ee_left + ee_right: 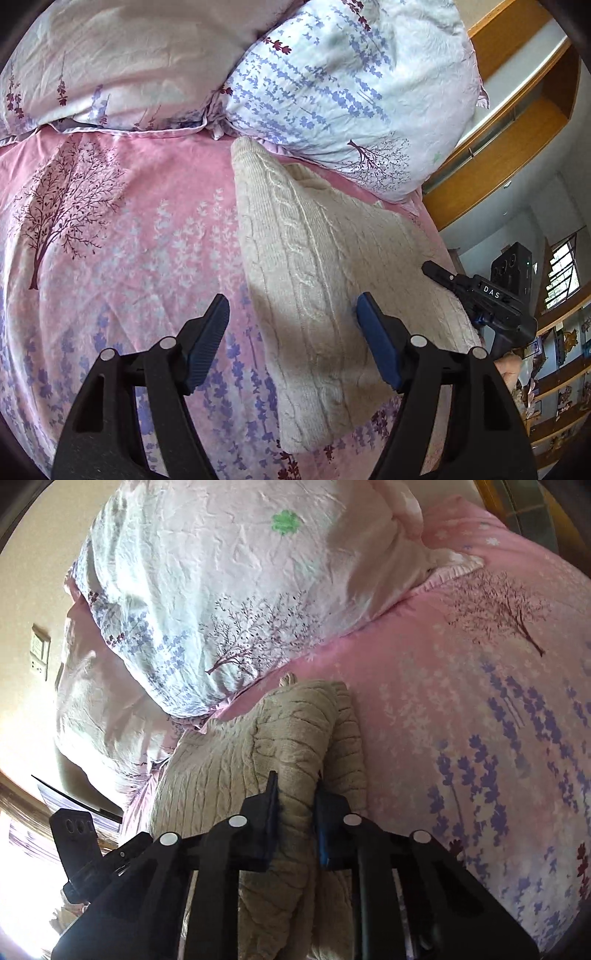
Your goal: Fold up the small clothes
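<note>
A cream knit sweater [317,266] lies on a bed with a pink sheet [122,236]. In the left wrist view the sweater runs from the middle of the frame down toward the lower right, in a long folded shape. Its left edge is a straight line against the pink sheet. Its top corner touches the white flowered pillow [343,85] in the upper right. A second, pale pillow [122,59] fills the upper left.

The left tool [291,339] hangs above the sweater with its two fingers far apart and nothing between them. One blue pad is over the sheet and the other is over the sweater. To the left of the sweater the pink sheet is wide and bare, with lots of room. To the right the bed ends close by, with wooden shelves [517,122] past it.

The right tool [293,812] shows in the right wrist view. Its fingers are close together and they pinch a raised fold of the sweater [280,738]. The knit bunches up in a hump between the pads. In the left wrist view this tool [476,295] sits at the sweater's right edge, but its tips are hard to see there.

In the right wrist view the pillow [229,602] covers the upper left, and the sheet [480,720] opens out to the right. The bottom of the sweater is hidden under the black tool arms. The lower left of the frame is washed out by bright light.
</note>
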Available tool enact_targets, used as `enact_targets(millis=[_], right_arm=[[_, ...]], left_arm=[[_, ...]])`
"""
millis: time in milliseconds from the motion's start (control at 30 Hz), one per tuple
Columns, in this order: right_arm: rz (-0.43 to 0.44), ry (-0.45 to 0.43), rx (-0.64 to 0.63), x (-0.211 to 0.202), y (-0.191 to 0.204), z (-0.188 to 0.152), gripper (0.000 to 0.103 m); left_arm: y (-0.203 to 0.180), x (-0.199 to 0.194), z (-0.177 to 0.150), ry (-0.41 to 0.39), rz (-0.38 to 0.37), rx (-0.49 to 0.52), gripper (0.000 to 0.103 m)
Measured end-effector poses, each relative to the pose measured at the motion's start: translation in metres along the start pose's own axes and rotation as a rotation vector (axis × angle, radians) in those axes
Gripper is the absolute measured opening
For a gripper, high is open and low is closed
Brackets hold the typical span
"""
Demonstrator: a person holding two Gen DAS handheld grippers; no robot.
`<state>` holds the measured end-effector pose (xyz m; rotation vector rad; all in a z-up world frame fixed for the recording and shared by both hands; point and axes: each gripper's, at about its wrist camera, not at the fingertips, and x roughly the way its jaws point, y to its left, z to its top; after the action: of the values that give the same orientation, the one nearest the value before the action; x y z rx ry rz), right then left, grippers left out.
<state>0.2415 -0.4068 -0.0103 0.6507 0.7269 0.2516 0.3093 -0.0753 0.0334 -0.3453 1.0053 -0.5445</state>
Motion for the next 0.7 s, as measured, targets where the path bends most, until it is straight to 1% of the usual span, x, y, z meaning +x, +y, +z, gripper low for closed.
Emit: enact_targets(millis=[133,233,267,400,433,533,600,633,700], right_arm=[[-0.052,-0.094,-0.148,-0.016,0.029,0.009,0.009],[-0.081,-0.187,-0.245,-0.027,0.05,0.014,0.009],[-0.101,-0.199,-0.258,-0.027,0.052,0.015,0.009],[-0.179,-0.149,-0.226,-0.009,0.035,0.017,0.009],[-0.175,-0.152,-0.212,-0.009,0.031,0.016,0.009],[-0.153,-0.207,-0.219,-0.015,0.034,0.017,0.009],[-0.169,-0.225,-0.239,-0.017,0.039,0.019,0.009],[-0.197,-0.212,-0.242,-0.012,0.039,0.02,0.009],[-0.275,-0.152,-0.214,0.004,0.027,0.022,0.009]], left_arm=[[-0.011,0.008,0.002,-0.002,0.015,0.037,0.071],[-0.016,0.011,-0.001,0.0,0.019,0.055,0.071],[-0.017,0.012,-0.002,0.0,0.019,0.057,0.071],[-0.018,0.013,-0.005,0.012,0.01,0.06,0.071],[-0.019,0.014,-0.005,0.014,0.008,0.063,0.071],[-0.024,0.015,-0.006,0.004,0.01,0.089,0.071],[-0.028,0.018,-0.006,-0.003,0.024,0.111,0.071],[-0.03,0.019,-0.007,-0.002,0.03,0.115,0.072],[-0.03,0.022,-0.007,0.009,0.019,0.107,0.072]])
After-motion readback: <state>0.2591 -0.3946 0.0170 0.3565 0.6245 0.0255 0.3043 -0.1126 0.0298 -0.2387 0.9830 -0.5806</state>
